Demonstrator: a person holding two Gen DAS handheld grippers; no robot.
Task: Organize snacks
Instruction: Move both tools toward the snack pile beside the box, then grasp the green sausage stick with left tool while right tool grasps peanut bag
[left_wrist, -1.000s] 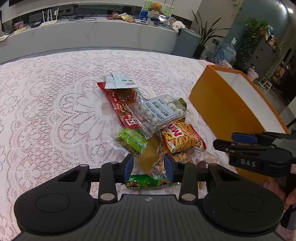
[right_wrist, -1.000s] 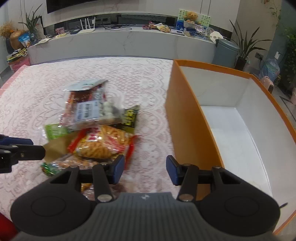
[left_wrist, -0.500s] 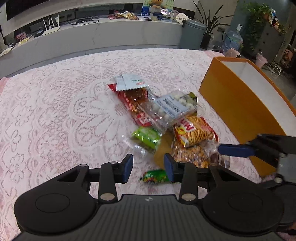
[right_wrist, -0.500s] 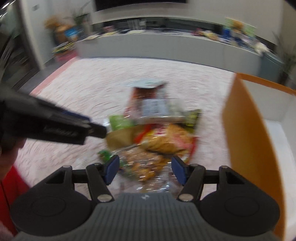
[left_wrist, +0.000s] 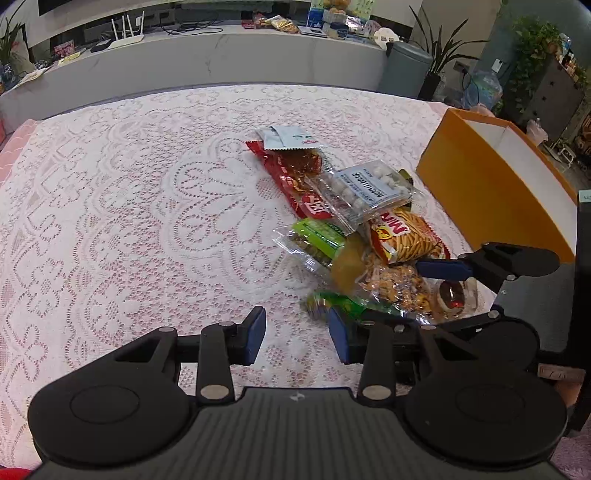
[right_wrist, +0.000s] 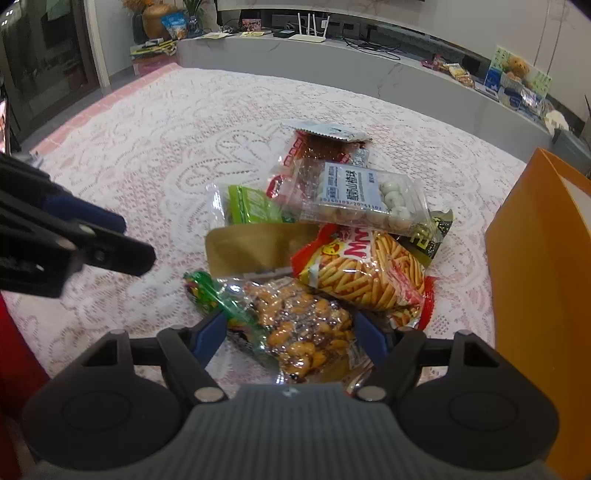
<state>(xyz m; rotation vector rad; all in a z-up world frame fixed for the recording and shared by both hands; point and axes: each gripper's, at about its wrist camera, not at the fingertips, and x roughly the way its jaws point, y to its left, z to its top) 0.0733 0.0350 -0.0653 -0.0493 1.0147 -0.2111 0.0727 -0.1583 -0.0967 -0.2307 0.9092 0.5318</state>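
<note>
A pile of snack packets lies on the lace tablecloth: a clear bag of nuts (right_wrist: 299, 325), an orange-red stick-snack bag (right_wrist: 362, 269), a clear pack of white balls (right_wrist: 362, 195), a green packet (right_wrist: 251, 206), a gold pouch (right_wrist: 255, 247) and a red packet (left_wrist: 295, 177). My right gripper (right_wrist: 290, 334) is open, its jaws on either side of the nut bag, not closed on it. It shows in the left wrist view (left_wrist: 443, 269) over the pile. My left gripper (left_wrist: 297, 334) is open and empty, left of the pile, over bare cloth. An orange box (left_wrist: 491, 192) stands open to the right.
The lace tablecloth (left_wrist: 129, 221) stretches wide to the left and far side. A grey counter (left_wrist: 221, 55) with clutter runs behind the table. The orange box wall (right_wrist: 535, 277) stands close on the right of my right gripper. A small green wrapper (left_wrist: 332, 302) lies by my left gripper's right finger.
My right gripper swung left from the box and came down over the nut bag. My left gripper drew back and left, away from the pile.
</note>
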